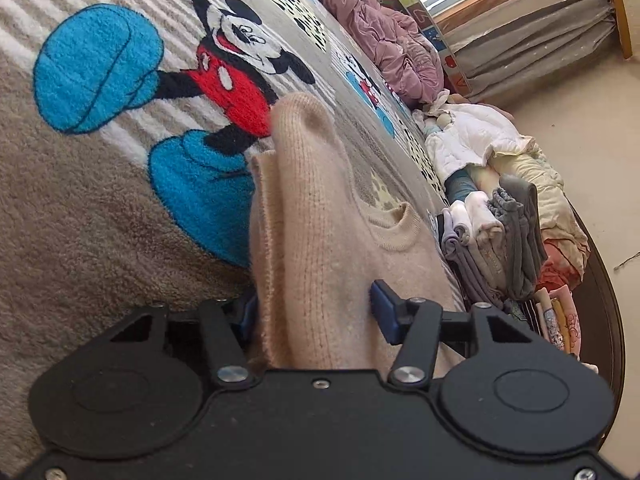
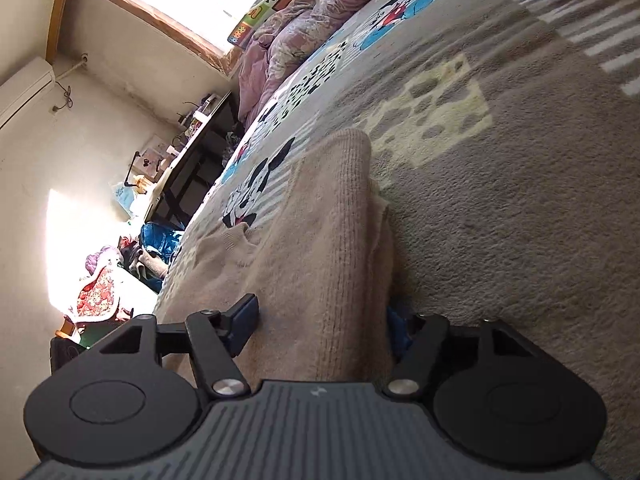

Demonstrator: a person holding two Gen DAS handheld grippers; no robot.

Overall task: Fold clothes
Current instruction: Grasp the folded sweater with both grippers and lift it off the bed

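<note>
Bed covered by a grey cartoon-mouse blanket [image 1: 100, 208]. Beige knit sweater [image 1: 320, 240] lying at centre frame; folded clothes [image 1: 492, 240] stacked right, seemingly at the edge. Rumpled mauve quilt [image 1: 380, 28] upper right.

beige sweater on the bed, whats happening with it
A person is folding a beige sweater on a cartoon blanket, one tool in each hand. The left tool and the right tool each straddle a raised fold of the knit. Folded clothes sit stacked at the bed's edge.

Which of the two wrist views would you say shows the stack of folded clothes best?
The left wrist view: the stack of folded clothes sits clearly at the bed's edge beyond the beige sweater. The right wrist view does not show the stack.
</note>
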